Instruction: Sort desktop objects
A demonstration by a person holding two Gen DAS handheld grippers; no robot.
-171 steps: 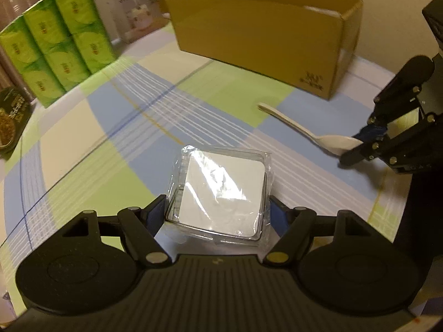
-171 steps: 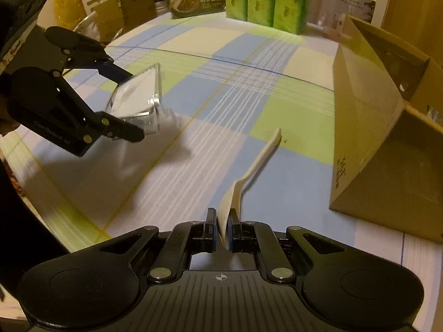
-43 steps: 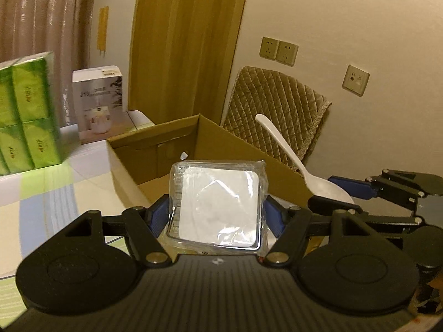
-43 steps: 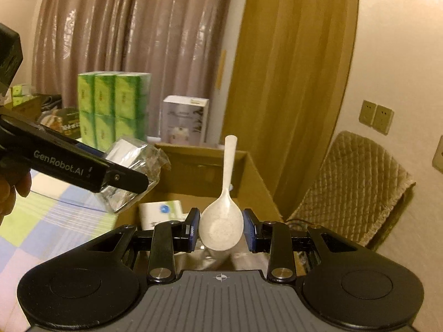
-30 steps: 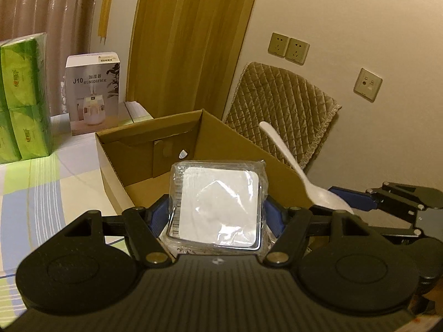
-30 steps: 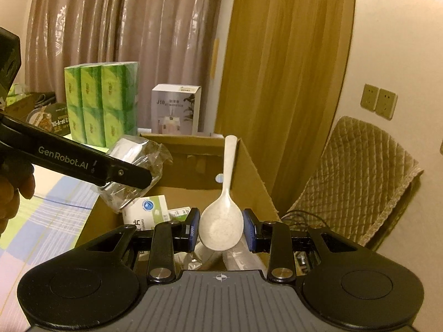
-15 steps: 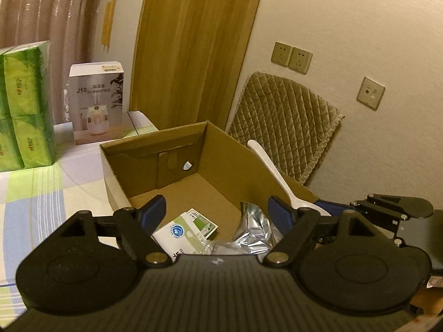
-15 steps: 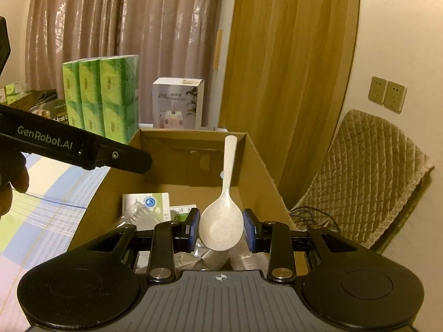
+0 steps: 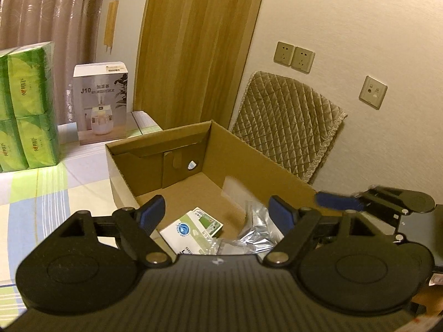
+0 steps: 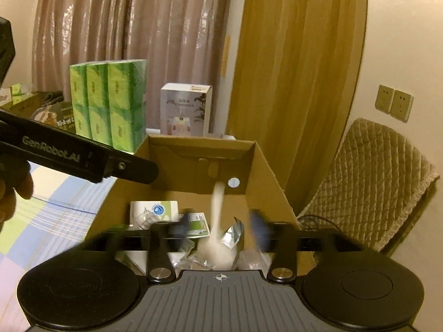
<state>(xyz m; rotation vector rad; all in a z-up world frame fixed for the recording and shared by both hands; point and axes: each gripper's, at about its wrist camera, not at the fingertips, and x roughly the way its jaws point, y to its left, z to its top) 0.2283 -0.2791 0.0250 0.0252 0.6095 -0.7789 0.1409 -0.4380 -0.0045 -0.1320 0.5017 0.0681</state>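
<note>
My left gripper point(image 9: 216, 206) hangs open and empty over the open cardboard box point(image 9: 249, 149). My right gripper point(image 10: 220, 221) is open too, its blue pads blurred. The white plastic spoon point(image 10: 217, 215) is a pale streak between them, loose and dropping into the box point(image 10: 199, 139); the left wrist view shows the spoon point(image 9: 232, 188) as a white smear by the box's right wall. Inside lie a white-and-green carton point(image 9: 191, 227), a silver foil packet point(image 9: 257, 221) and the clear-wrapped white pack point(image 10: 144, 217) on the carton. My right gripper point(image 9: 326, 207) reaches in from the right.
Green tissue packs point(image 9: 27, 105) and a white humidifier box point(image 9: 99, 102) stand on the checked tablecloth point(image 9: 41, 193) left of the box. A quilted chair back point(image 9: 288, 127) rises behind it. A hand point(image 10: 11, 193) holds the left gripper's black arm point(image 10: 83, 155).
The left gripper opened and let the wrapped pack fall into the box. The right gripper has just opened, and the spoon is falling out of it into the box.
</note>
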